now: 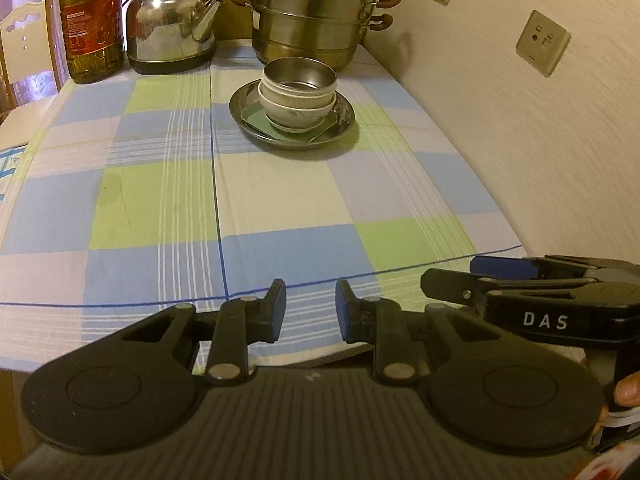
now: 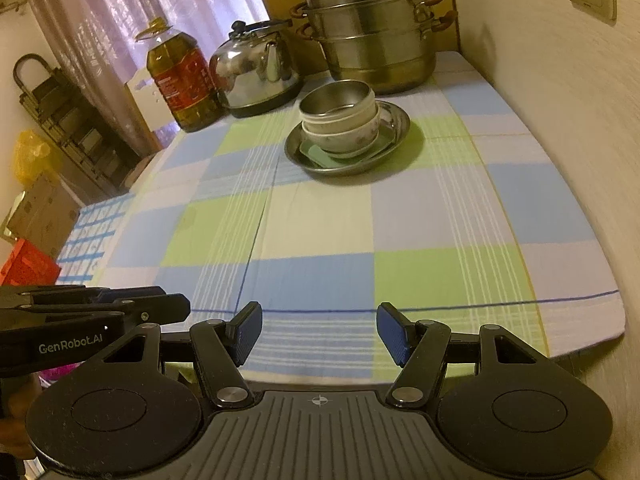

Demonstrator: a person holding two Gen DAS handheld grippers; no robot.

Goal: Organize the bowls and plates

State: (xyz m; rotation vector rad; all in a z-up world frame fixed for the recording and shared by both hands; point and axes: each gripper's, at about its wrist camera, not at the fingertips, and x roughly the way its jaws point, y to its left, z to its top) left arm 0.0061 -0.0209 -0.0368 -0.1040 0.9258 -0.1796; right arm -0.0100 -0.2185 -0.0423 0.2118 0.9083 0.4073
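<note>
So nothing is gripped by either tool: the left gripper (image 1: 311,306) is seen with its jaws parted by a narrow gap, while the right gripper (image 2: 320,332) is held with jaws spread wide, both empty over the near edge of the checked tabletop (image 1: 280,208). Well ahead of the jaws, a stack of bowls (image 1: 298,96) is found nested on a green dish inside a metal plate (image 1: 344,120). Beyond it, a kettle (image 1: 172,24), oil bottle (image 1: 91,24) and steamer pot (image 1: 312,16) are lined up.

Dim, warm yellowish indoor light; fisheye bending and blur at edges, soft shadow beside the metal plate (image 1: 248,118).
</note>
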